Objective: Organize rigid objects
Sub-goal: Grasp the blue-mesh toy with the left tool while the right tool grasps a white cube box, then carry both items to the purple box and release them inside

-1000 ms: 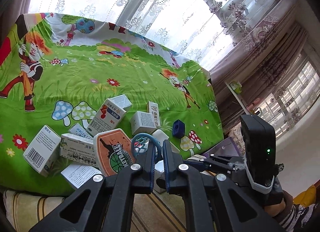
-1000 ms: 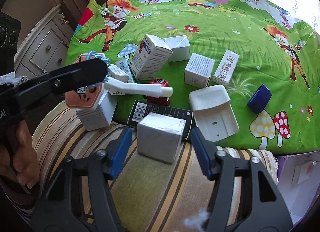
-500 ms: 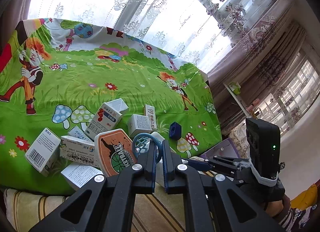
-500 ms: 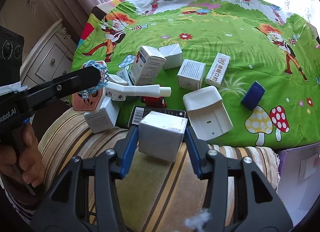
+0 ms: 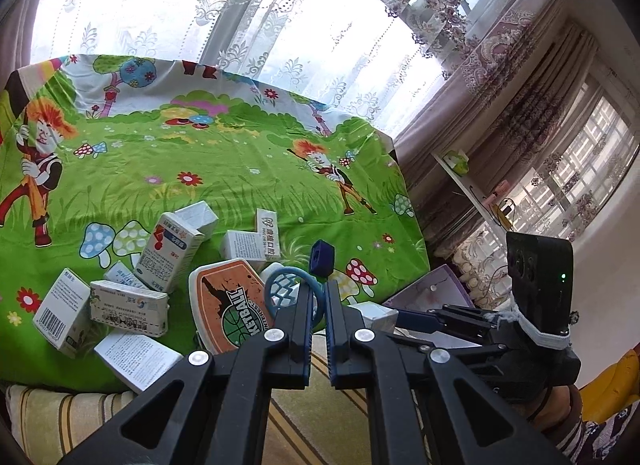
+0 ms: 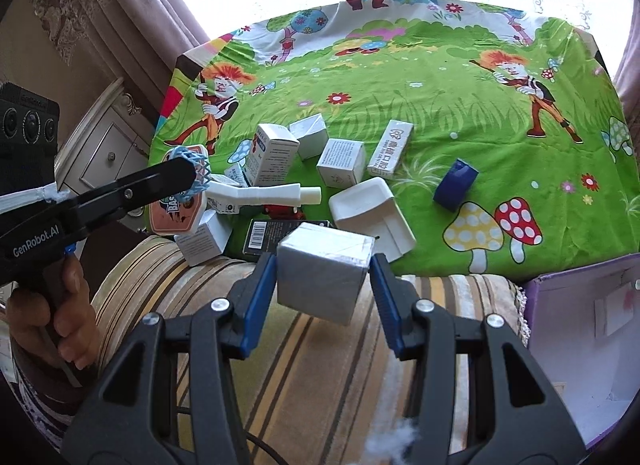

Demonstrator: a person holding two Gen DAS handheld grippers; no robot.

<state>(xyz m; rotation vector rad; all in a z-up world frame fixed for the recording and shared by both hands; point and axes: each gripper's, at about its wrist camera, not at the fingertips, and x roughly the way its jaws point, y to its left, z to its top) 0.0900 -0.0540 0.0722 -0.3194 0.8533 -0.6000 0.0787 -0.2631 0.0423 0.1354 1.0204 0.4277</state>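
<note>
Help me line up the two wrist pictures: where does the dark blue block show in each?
Left wrist view: the dark blue block stands on the green cloth just above the fingertips, centre.
Right wrist view: the dark blue block lies right of centre.
Shared landmark: the red spotted mushroom print beside it.

Right hand-held gripper (image 6: 324,279) clamps a plain white box (image 6: 323,271) between its blue pads, box clear of the striped cushion (image 6: 320,345) below. Left hand-held gripper (image 6: 192,173), jaws closed on the blue hoop (image 6: 192,169) of a toy basketball backboard (image 6: 176,217), at near-left corner of the green cartoon cloth (image 6: 400,77). Small cartons (image 6: 272,155) and a dark blue block (image 6: 456,185) lie along the cloth's near edge.
</note>
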